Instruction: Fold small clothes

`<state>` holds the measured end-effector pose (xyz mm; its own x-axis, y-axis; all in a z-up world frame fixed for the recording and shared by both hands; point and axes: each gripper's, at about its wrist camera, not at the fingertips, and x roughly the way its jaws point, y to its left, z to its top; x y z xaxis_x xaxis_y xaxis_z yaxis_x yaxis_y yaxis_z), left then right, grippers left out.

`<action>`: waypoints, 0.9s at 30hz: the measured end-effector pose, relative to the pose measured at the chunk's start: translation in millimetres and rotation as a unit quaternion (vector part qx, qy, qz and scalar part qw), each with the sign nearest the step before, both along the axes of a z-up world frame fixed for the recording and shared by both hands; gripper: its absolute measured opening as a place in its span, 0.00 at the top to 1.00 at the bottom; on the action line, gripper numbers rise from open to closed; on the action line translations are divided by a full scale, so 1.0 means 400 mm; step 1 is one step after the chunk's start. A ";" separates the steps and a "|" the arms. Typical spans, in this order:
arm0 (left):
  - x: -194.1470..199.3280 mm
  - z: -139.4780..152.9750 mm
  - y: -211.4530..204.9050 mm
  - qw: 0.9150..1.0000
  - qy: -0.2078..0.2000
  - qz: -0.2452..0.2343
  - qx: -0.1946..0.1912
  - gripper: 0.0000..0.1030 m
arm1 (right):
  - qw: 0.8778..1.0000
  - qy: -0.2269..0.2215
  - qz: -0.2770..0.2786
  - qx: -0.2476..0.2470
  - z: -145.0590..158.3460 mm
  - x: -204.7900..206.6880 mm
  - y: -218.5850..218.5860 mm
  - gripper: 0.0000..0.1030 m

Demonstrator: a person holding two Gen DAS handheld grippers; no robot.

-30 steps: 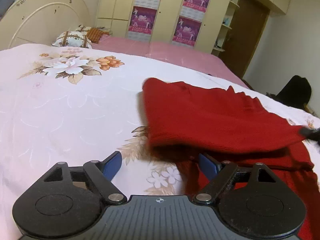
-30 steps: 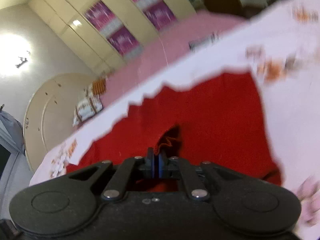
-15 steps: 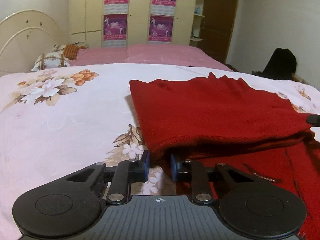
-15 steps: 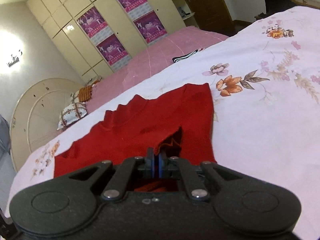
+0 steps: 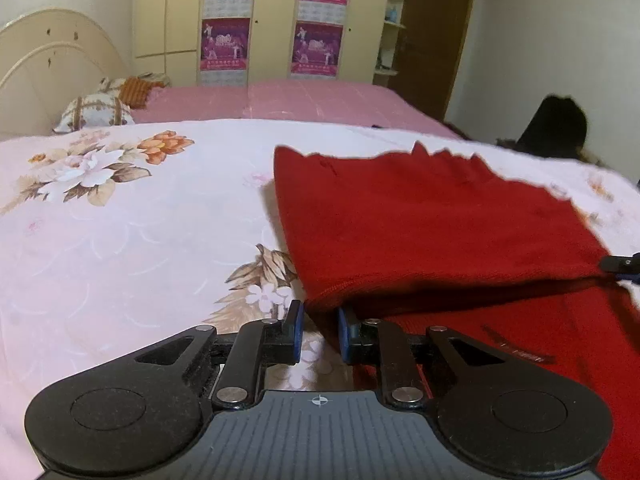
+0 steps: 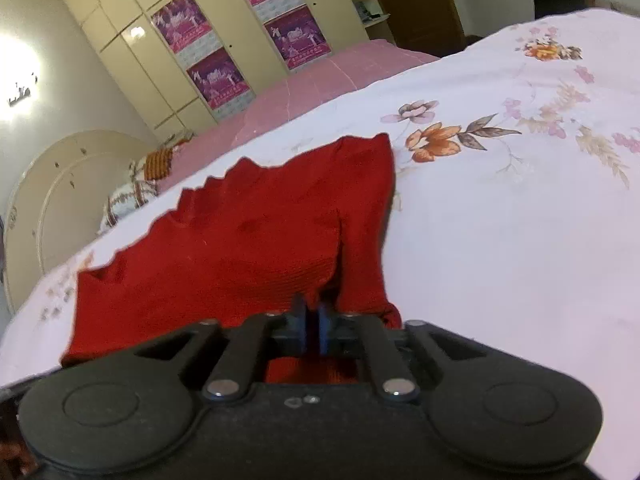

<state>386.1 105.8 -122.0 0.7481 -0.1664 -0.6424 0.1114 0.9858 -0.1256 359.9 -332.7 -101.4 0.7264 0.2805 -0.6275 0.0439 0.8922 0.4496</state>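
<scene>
A red knit garment [image 5: 420, 220] lies on the floral bedsheet [image 5: 120, 232], its top half folded over the lower half. My left gripper [image 5: 319, 320] is at the near left corner of that fold. Its jaws are closing, narrow, with the corner of the cloth pinched between the tips. In the right wrist view the same garment [image 6: 240, 248] spreads out ahead of my right gripper [image 6: 313, 320]. The right jaws are opening by a thin slit, and the cloth edge lies just past the tips, not between them. The right gripper's fingertips [image 5: 618, 265] show at the fold's right end.
Pillows [image 5: 96, 116] and a cream headboard [image 5: 48, 64] are at the far left. A pink cover [image 5: 300, 100] lies beyond the sheet, with a postered wardrobe [image 5: 272, 20] behind it. A dark object [image 5: 556, 128] sits past the bed's right side.
My left jaws went from wide apart to nearly together at the fold's corner. My right gripper sank toward the bed and its pads, shut on the red cloth before, have parted slightly.
</scene>
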 end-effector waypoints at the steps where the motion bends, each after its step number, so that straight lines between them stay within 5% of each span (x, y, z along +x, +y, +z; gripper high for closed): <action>1: -0.014 0.015 0.012 1.000 -0.010 0.000 -0.006 0.82 | 1.000 -0.007 0.000 0.014 0.009 -0.004 -0.010 0.72; 6: -0.006 0.072 -0.005 0.998 -0.055 -0.015 -0.016 0.82 | 0.998 -0.022 -0.014 0.053 0.024 0.033 -0.061 0.68; 11: 0.082 0.013 -0.098 0.997 0.013 -0.077 -0.004 0.82 | 0.999 0.005 0.007 0.048 -0.010 0.107 -0.051 0.74; 13: 0.085 0.001 -0.108 0.997 0.014 -0.078 0.002 0.82 | 0.999 0.003 0.024 0.027 -0.006 0.114 -0.035 0.78; 14: 0.086 0.004 -0.105 0.997 0.018 -0.073 -0.004 0.82 | 0.999 0.001 0.039 0.010 0.000 0.115 -0.025 0.92; 17: 0.078 0.009 -0.100 0.997 0.016 -0.071 -0.002 0.83 | 0.995 -0.022 0.069 -0.067 0.026 0.102 0.015 0.94; 20: 0.073 0.009 -0.105 0.997 0.013 -0.072 0.004 0.83 | 0.991 -0.051 0.062 -0.107 0.047 0.072 0.021 0.94; 24: 0.077 0.015 -0.106 0.997 0.015 -0.071 0.010 0.82 | 0.990 -0.020 0.054 -0.129 0.003 0.095 0.020 0.93; 26: 0.071 0.036 -0.102 0.997 -0.013 -0.068 0.021 0.82 | 0.991 -0.028 0.041 -0.122 0.028 0.085 0.018 0.75; 27: 0.070 0.050 -0.091 0.997 -0.035 -0.068 0.017 0.82 | 0.990 -0.043 0.039 -0.128 0.045 0.073 0.024 0.74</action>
<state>414.0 69.2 -102.1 0.7634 -0.2485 -0.5962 0.2519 0.9645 -0.0794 389.1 -323.3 -83.4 0.7630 0.1785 -0.6212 -0.0589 0.9763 0.2083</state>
